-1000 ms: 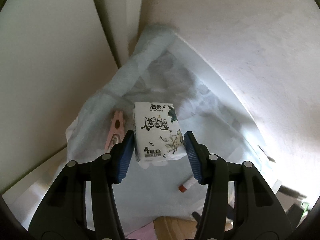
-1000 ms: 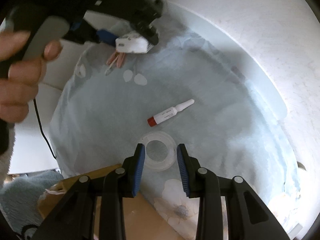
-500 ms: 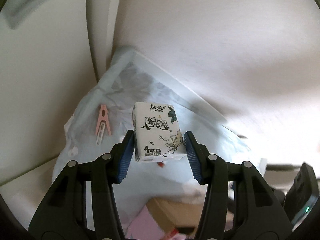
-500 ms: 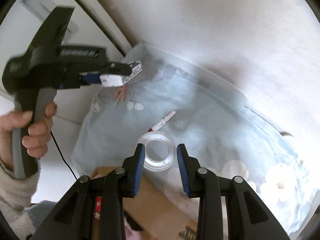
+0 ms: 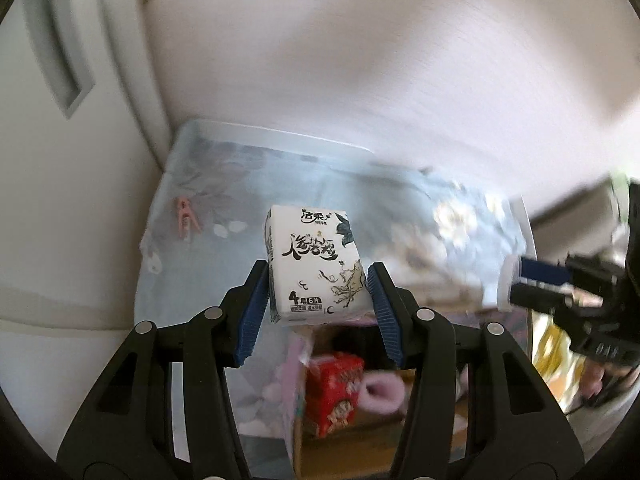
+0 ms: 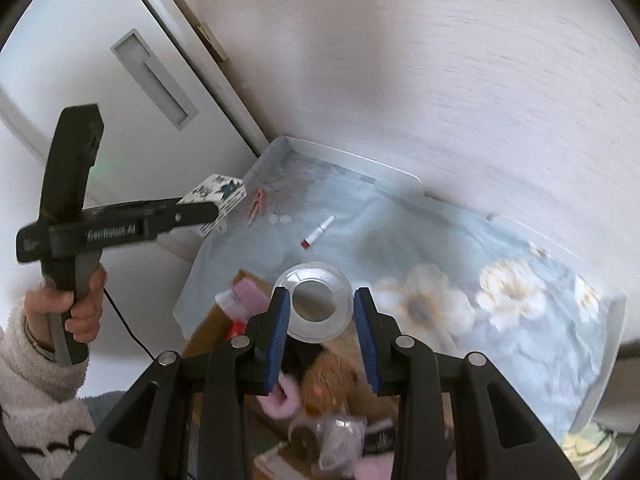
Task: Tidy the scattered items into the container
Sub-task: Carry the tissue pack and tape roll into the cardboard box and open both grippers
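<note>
My left gripper (image 5: 318, 296) is shut on a white tissue pack (image 5: 314, 266) with black lettering and holds it in the air above the table's near edge. It also shows in the right wrist view (image 6: 214, 198). My right gripper (image 6: 320, 312) is shut on a clear tape roll (image 6: 316, 300), lifted above the cardboard box (image 6: 218, 318). A pink clothespin (image 6: 258, 202) and a small red-capped tube (image 6: 318, 232) lie on the pale blue floral cloth (image 6: 440, 264). The box (image 5: 348, 432) below holds a red packet (image 5: 334, 388) and pink items.
The cloth-covered table stands in a corner against a white wall (image 6: 440, 80) and a white cabinet door (image 6: 120, 80). The box sits below the table's near edge, with several items in it. A person's hand (image 6: 76, 308) holds the left gripper.
Both grippers have lifted and drawn back from the table toward the box. The tape roll has left the cloth in my right gripper. The tissue pack stays in my left.
</note>
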Demonstrator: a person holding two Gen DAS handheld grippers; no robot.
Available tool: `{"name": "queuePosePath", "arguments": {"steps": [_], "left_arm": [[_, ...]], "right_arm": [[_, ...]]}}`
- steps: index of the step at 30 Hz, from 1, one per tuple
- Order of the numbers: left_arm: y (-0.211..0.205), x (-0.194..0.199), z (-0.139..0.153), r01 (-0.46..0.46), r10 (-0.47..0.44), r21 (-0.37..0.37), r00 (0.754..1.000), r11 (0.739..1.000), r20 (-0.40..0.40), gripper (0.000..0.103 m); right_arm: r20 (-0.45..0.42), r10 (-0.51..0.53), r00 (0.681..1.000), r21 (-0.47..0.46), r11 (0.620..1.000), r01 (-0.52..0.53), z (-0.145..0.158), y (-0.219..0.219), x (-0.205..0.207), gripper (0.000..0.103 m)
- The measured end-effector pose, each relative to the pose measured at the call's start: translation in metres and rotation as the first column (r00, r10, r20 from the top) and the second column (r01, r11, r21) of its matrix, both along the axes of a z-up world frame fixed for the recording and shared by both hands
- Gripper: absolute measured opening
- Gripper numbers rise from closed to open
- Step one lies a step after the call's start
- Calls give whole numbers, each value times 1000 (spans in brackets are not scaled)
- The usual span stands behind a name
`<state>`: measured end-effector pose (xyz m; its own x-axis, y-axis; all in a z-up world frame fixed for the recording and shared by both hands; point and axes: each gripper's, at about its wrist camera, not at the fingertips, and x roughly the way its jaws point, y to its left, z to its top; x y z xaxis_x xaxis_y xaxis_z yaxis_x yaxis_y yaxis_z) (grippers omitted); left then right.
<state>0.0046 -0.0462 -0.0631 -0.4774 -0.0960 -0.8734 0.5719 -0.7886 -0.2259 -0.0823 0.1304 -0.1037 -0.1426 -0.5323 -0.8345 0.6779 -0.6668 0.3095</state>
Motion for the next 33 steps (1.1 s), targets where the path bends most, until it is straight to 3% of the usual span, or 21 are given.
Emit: {"name": "queuePosePath", "arguments": {"steps": [5, 11, 20, 25, 26, 27, 28, 30, 31, 33], "left_arm": [[37, -18, -29, 144, -142, -84, 990, 986, 24, 47], [71, -24, -46, 257, -251, -113, 966, 960, 64, 47], [94, -23, -100, 379, -365, -54, 914, 924, 178, 47], [103, -22, -110, 412, -398, -37, 897, 910, 195, 48], [105, -24, -111, 418, -404, -31, 893, 908, 197, 50], [108, -26, -113, 425, -411, -27, 888, 905, 208, 58], [111, -29, -114, 430, -414, -27, 882, 902, 224, 74], [117, -29, -110, 440, -420, -46, 879, 897, 226, 85], [119, -28, -107, 442, -420, -61, 881, 895, 219, 85], [120, -25, -101, 422, -395, -96, 892, 901, 220, 87]], "right_arm": [[10, -46, 999, -1, 999, 46, -4, 29, 24, 31], [42, -101, 994, 0, 995, 102, -9, 66, 48, 31], [95, -125, 988, 50, 991, 121, -29, 97, 82, 31], [131, -137, 982, 57, 990, 130, -44, 103, 87, 31], [133, -138, 981, 56, 990, 132, -45, 104, 86, 31], [135, -136, 981, 56, 990, 130, -46, 104, 86, 31], [142, -129, 981, 59, 991, 121, -48, 103, 85, 31], [166, -113, 980, 88, 991, 100, -52, 99, 83, 40], [166, -113, 980, 116, 989, 95, -54, 96, 82, 48], [136, -104, 985, 152, 985, 83, -56, 92, 84, 49]]}}
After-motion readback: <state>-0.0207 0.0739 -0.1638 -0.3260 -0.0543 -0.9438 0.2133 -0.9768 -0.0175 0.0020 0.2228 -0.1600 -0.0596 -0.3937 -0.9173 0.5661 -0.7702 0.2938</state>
